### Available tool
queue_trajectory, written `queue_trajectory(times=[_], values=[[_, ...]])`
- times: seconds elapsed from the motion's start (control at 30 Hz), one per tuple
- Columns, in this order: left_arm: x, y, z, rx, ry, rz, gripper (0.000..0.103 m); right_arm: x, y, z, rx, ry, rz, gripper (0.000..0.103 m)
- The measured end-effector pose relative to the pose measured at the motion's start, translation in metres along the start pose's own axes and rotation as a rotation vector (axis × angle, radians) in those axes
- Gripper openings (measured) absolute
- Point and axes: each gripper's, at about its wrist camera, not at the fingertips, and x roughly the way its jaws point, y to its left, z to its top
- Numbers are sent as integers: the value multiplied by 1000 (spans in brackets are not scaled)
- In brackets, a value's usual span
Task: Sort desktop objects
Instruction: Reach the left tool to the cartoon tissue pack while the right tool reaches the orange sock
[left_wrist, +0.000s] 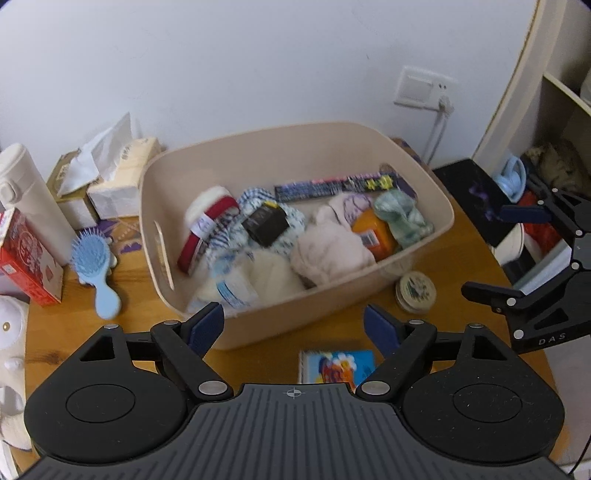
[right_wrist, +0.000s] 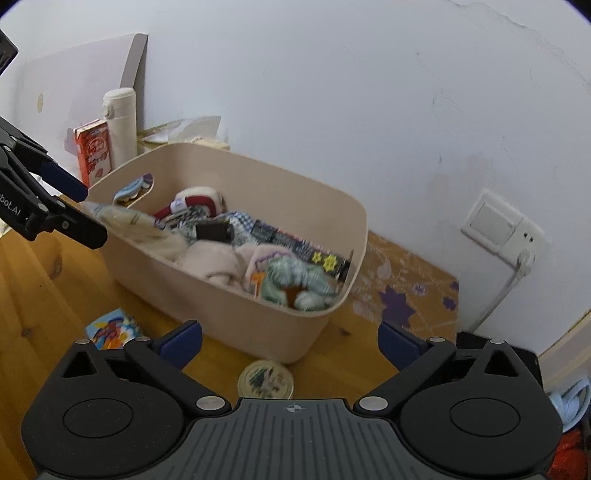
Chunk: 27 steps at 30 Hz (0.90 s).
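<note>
Now both grippers hang open and empty above the table (left_wrist: 258, 354): the left gripper (left_wrist: 294, 326) near the bin's (left_wrist: 295, 147) front wall, the right gripper (right_wrist: 290, 341) beside it. Clothes fill the bin; a tin (left_wrist: 415, 291) and a colourful booklet (left_wrist: 336, 365) lie just outside it.

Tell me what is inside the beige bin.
The bin holds soft cloth items, a red-white band, an orange box and a dark strip. Anything beneath them is covered.

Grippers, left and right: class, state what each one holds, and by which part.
Nothing: the left gripper and right gripper both stand open and empty.
</note>
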Motion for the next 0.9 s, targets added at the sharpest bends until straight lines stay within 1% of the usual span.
queue_trajectory(times=[0.27,0.5,0.57,0.73,0.9], values=[[15,-16,-21,2,73,-24,85,6,15,-24,19,59,51,103],[34,-23,-32,-12,133,-28,85,16,27,-41,50,113,103,103],[40,-24,-34,-21,149,-30,85,21,29,-44,76,130,117,103],[54,-28,-37,-38,181,-29,85,33,26,-54,204,171,187,103],[67,-30,-39,-55,210,-25,85,44,30,-60,221,207,221,102]])
